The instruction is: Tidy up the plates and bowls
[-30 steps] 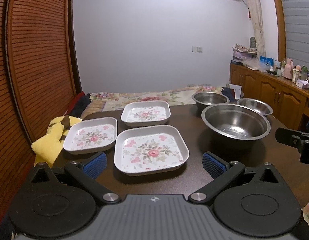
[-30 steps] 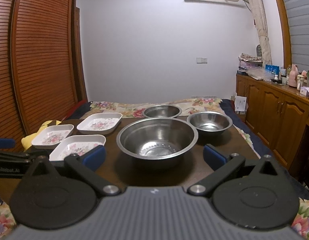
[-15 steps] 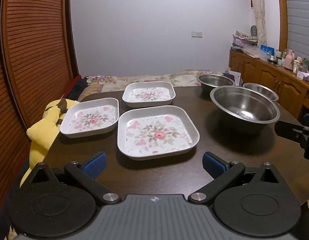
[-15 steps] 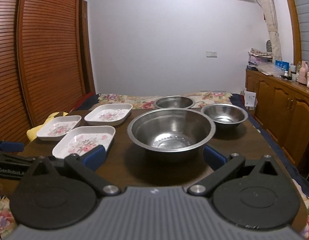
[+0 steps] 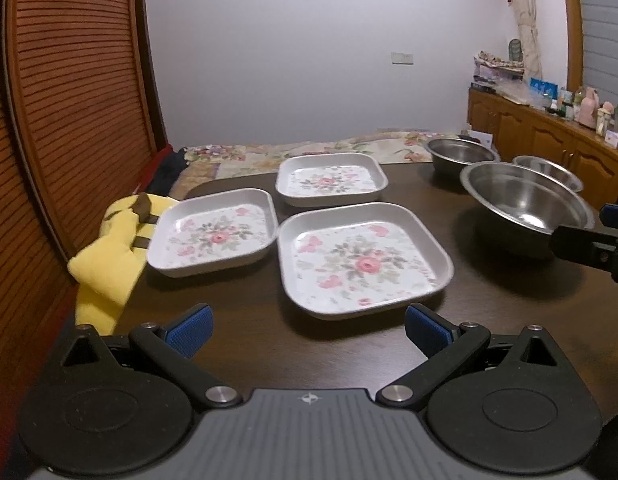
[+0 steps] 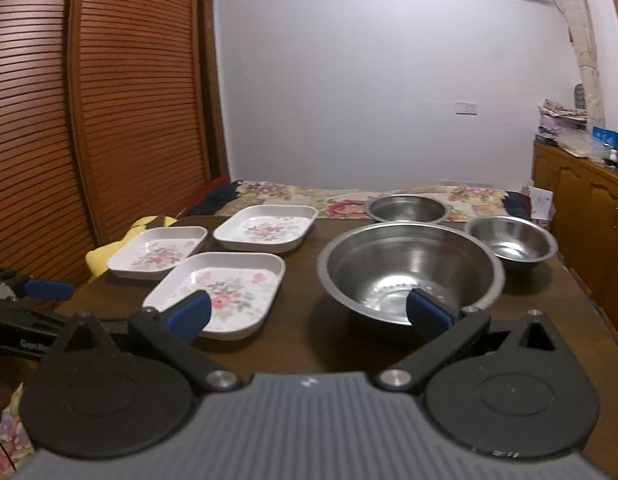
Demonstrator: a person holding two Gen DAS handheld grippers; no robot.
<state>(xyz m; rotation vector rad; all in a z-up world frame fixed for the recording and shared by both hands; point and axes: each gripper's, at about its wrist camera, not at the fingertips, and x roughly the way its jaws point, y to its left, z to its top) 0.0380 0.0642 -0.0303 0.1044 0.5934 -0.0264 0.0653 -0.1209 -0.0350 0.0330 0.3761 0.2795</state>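
Three square white plates with a pink flower print lie on the dark wooden table (image 5: 249,344): a large near plate (image 5: 363,258), a left plate (image 5: 215,232) and a far plate (image 5: 331,178). Three steel bowls stand to the right: a large bowl (image 6: 409,270), a far bowl (image 6: 407,208) and a small right bowl (image 6: 513,242). My left gripper (image 5: 307,330) is open, just short of the near plate's front rim. My right gripper (image 6: 307,310) is open, hovering in front of the gap between the near plate (image 6: 221,288) and the large bowl.
A yellow plush toy (image 5: 109,252) hangs at the table's left edge by the slatted wooden doors (image 5: 69,120). A bed with a floral cover (image 5: 309,148) lies beyond the table. Wooden cabinets (image 5: 549,140) with clutter on top run along the right.
Both grippers have moved forward and higher over the table, so plates and bowls look closer. The right gripper has turned left. Both stay open; nothing on the table has moved.
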